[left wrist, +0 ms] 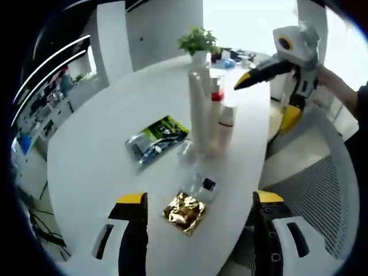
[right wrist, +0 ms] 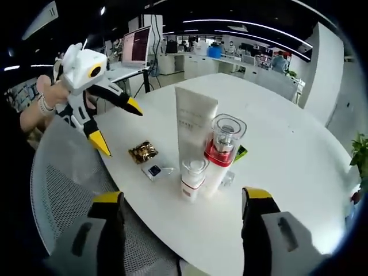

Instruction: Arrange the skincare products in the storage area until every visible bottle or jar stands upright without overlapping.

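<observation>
Three upright bottles (left wrist: 208, 109) clustered mid-table (left wrist: 92, 161), foil sachet (left wrist: 184, 212) nearer the left gripper's camera.

We observe each gripper (left wrist: 198, 198) (right wrist: 183, 195) as white-bodied with black, yellow-tipped jaws; our left wrist wears a beaded bracelet (right wrist: 41, 104).

White oval table (left wrist: 92, 167): three upright bottles (left wrist: 208, 109), gold sachet (left wrist: 184, 212), green packet (left wrist: 156, 138).

White table (left wrist: 86, 167): gold foil packet (left wrist: 184, 211) near its front edge, small clear sachet (left wrist: 202, 185) just beside, green-black pouch (left wrist: 156, 138) further in. Potted plant (left wrist: 198, 43) at far end. Mesh chair (left wrist: 322, 190) beside table. Laptop (right wrist: 135, 47) beyond table.
</observation>
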Demonstrator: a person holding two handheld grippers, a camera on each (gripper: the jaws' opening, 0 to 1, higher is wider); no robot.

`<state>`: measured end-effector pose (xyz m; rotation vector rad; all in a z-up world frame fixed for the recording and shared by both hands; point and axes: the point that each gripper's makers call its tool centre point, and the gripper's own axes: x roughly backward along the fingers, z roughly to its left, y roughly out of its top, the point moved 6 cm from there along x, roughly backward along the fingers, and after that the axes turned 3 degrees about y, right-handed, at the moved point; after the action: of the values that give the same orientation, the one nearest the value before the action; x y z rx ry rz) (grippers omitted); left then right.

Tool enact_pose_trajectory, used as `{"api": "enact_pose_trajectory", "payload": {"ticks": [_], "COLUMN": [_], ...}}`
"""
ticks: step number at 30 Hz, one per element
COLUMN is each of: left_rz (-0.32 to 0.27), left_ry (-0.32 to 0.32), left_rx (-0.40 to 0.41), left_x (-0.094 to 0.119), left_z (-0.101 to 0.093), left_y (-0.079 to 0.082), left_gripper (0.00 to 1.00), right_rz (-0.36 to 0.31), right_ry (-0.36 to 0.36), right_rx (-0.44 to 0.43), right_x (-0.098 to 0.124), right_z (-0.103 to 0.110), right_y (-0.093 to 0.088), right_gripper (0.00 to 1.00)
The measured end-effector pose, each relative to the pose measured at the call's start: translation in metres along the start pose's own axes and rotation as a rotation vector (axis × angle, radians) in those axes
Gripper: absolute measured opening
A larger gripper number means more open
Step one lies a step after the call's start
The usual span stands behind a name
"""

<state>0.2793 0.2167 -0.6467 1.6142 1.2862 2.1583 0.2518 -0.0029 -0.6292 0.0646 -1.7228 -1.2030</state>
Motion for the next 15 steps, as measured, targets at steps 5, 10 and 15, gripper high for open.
{"api": "enact_pose_trajectory", "payload": {"ticks": [5,10,15], "left_rz": [-0.002,0.005,0.003], "left_ry": [0.002,-0.003,-0.012], "left_rx": [0.013,0.023,0.020], "left_x": [0.0063,0.0091,0.0093], "left_z": [-0.0015,-0.0015,-0.0005], "left_y": [-0.0026,-0.0042,-0.0040], "left_gripper": [0.79,0.87,0.91], "right_rz": [0.009,0.019,0.011], "right_ry": [0.024,0.034,0.030], "right_rx": [0.023,0.046,0.050], "right_x": [-0.0004,0.0006,0.0010], "right_z": [0.0019,0.0021,-0.0011], "right_y": [0.0038,0.0067,0.0099], "right_gripper": [0.94,0.99,0.99]}}
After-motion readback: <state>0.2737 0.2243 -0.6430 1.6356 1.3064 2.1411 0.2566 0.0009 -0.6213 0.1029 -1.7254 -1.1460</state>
